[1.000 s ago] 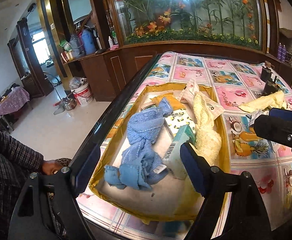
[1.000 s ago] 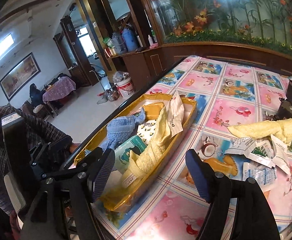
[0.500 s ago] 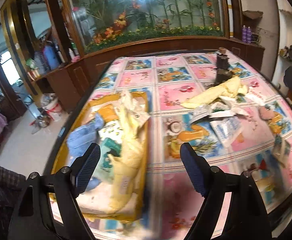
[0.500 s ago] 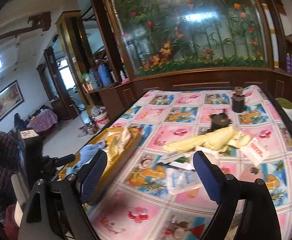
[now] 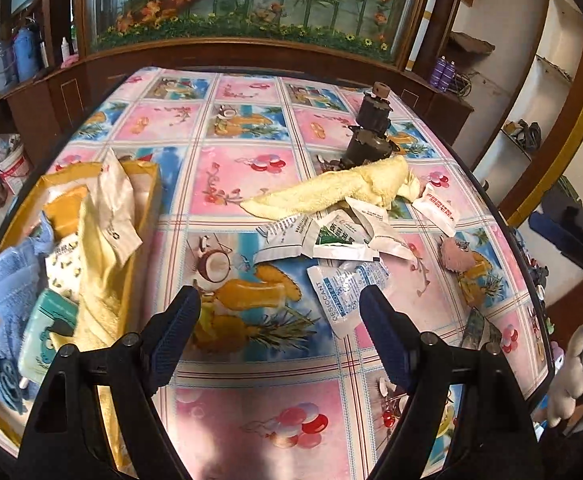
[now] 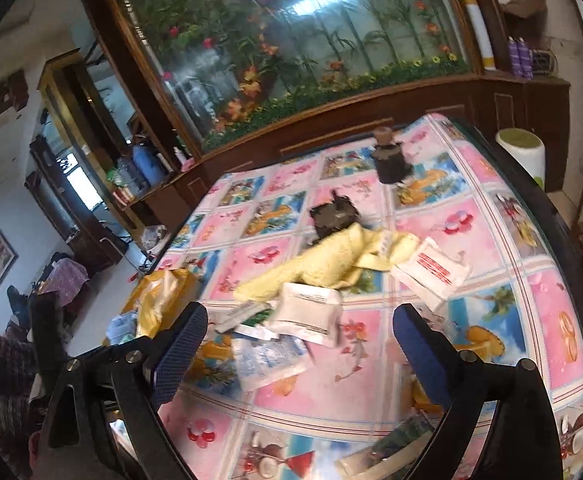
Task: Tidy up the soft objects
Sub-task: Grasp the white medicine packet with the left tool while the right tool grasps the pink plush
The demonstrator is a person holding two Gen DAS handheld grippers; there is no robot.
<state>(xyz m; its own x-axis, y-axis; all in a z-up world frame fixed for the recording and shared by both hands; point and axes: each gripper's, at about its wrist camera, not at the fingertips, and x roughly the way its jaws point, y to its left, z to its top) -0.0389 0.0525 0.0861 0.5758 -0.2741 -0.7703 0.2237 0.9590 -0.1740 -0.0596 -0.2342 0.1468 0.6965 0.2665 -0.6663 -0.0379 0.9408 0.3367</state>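
Lying crumpled ahead of both spread, empty grippers, left gripper (image 5: pixel 279 320) and right gripper (image 6: pixel 299 344), yellow towel (image 5: pixel 331 192) partly hides under sachets (image 5: pixel 331 236).

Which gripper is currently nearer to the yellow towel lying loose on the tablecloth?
Right, as far as I can judge. The right gripper hangs open just short of the yellow towel; the left gripper sits open farther back, beside the gold tray.

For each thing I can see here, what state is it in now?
left gripper: open, empty
right gripper: open, empty
yellow towel: crumpled, loose on the table
gold tray: partly filled
blue towel: bunched in the tray
desiccant packet: flat on the table
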